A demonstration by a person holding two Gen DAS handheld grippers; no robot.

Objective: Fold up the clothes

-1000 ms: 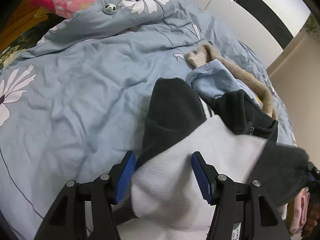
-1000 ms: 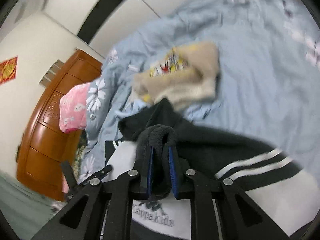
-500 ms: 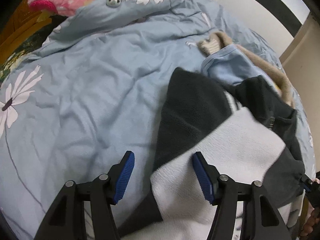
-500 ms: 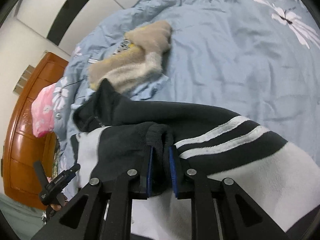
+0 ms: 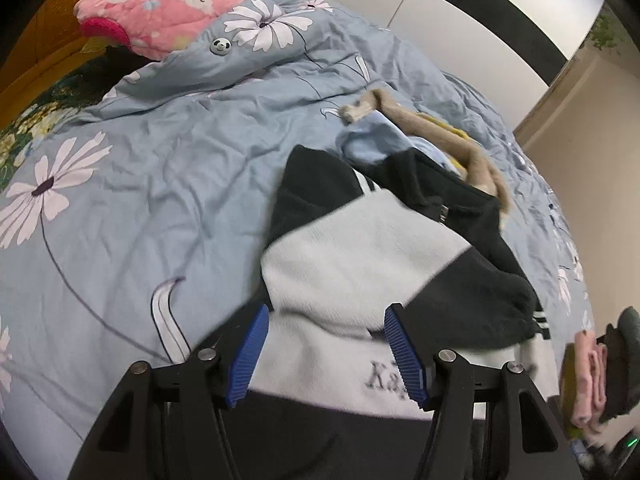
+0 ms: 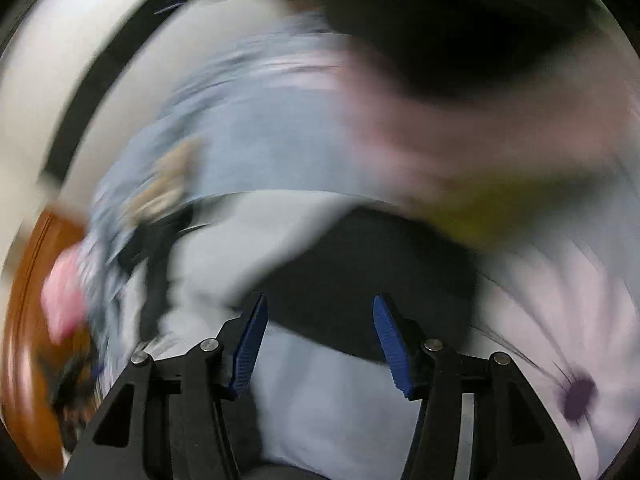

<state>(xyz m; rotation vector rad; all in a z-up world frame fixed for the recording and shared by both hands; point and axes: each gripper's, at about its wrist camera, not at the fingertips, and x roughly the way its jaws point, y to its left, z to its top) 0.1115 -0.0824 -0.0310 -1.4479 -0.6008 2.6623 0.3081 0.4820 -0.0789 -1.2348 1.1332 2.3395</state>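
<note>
A black and white fleece sweater (image 5: 360,256) lies on the blue floral bed, its dark sleeve folded across the white chest. My left gripper (image 5: 326,354) stands open just above the sweater's white front, near embroidered lettering, with nothing between its fingers. The right wrist view is heavily motion-blurred. There my right gripper (image 6: 318,346) is open over the same sweater (image 6: 320,400), gripping nothing. Black and white cloth lies under it.
A tan fuzzy garment (image 5: 432,136) and a light blue one (image 5: 380,148) lie beyond the sweater. A pink quilt (image 5: 168,4) sits at the head of the blue floral duvet (image 5: 140,184). Folded pink and dark clothes (image 5: 596,376) are stacked at far right.
My right gripper has let go of the dark sleeve and opened, and is moving fast. The sleeve now lies folded over the sweater. My left gripper has shifted slightly nearer the sweater's front.
</note>
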